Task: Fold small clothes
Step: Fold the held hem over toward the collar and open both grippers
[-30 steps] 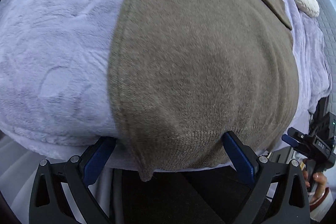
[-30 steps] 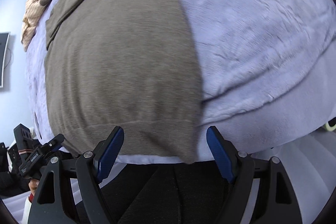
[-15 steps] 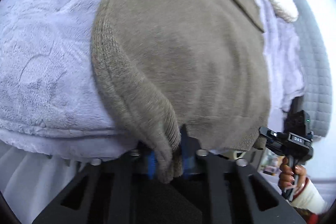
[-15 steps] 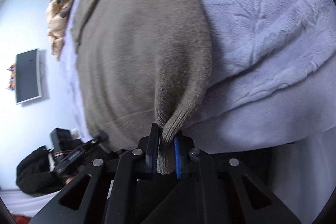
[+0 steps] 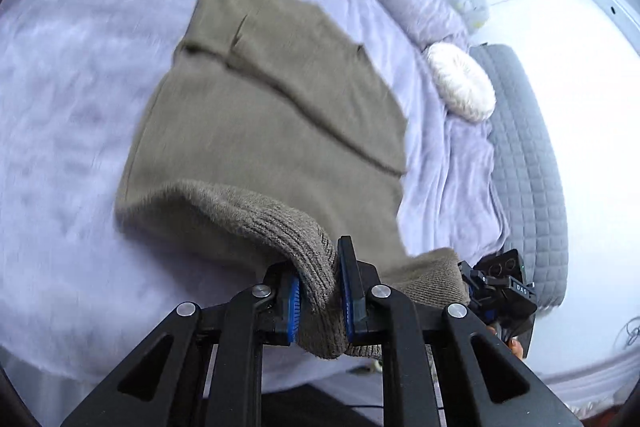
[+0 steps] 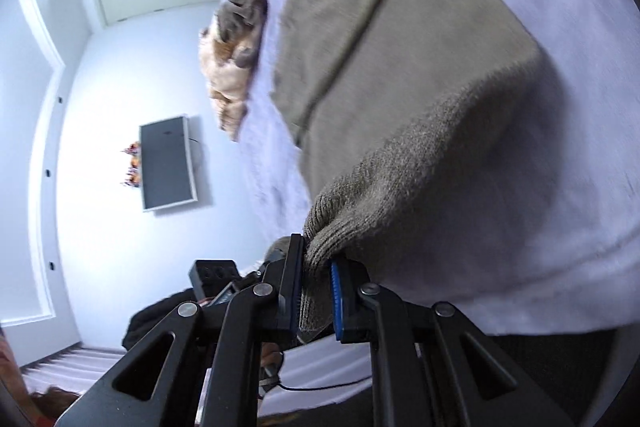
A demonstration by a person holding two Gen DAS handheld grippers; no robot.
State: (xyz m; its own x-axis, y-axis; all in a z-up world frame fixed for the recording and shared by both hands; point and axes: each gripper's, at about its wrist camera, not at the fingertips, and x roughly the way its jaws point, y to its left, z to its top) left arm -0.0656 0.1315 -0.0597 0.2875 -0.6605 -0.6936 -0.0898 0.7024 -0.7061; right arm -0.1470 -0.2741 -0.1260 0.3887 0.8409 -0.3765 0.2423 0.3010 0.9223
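Pinched tight on the two near hem corners of the brown knit garment (image 5: 280, 99), left gripper (image 5: 318, 301) and right gripper (image 6: 314, 291), hem lifted off the bed (image 5: 72, 131) for folding away over the flat remainder.

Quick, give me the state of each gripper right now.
Left gripper: shut on the brown sweater hem.
Right gripper: shut on the same hem.

Both wrist cams sit close over the near hem of the taupe knit sweater (image 5: 280, 115) (image 6: 400, 75), angled down across the lavender fleece blanket (image 5: 80, 107) (image 6: 560, 27).
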